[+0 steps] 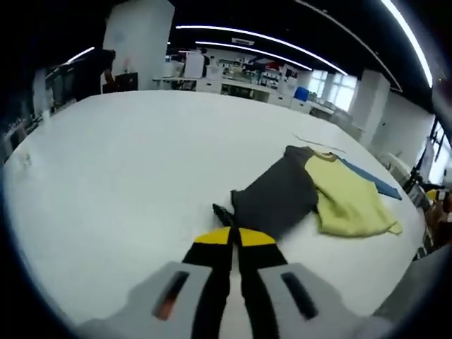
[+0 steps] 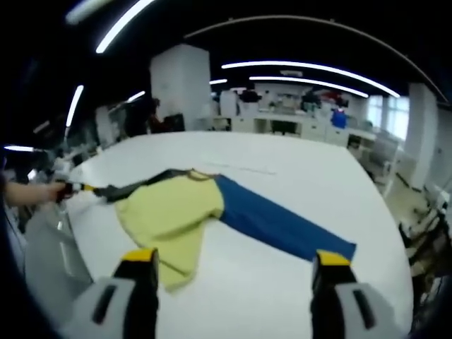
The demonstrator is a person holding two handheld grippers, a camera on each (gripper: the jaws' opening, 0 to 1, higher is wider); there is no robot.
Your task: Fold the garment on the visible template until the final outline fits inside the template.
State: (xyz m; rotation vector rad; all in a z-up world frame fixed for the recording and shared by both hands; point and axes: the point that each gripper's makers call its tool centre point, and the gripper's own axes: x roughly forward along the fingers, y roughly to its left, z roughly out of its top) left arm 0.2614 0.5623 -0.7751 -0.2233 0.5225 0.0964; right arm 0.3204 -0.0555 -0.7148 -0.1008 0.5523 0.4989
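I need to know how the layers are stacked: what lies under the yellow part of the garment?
The yellow part overlaps one end of the blue panel, the rest on the white table. How far the blue runs beneath is covered.

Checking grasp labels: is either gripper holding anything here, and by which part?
The left gripper, jaws closed, pinches the end of the garment's dark grey sleeve. The right gripper, jaws wide apart above the table, holds nothing.

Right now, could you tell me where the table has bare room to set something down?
The white table is bare beyond the shut left gripper, and beyond the garment toward the far edge. The garment fills the middle, stretched by that gripper.
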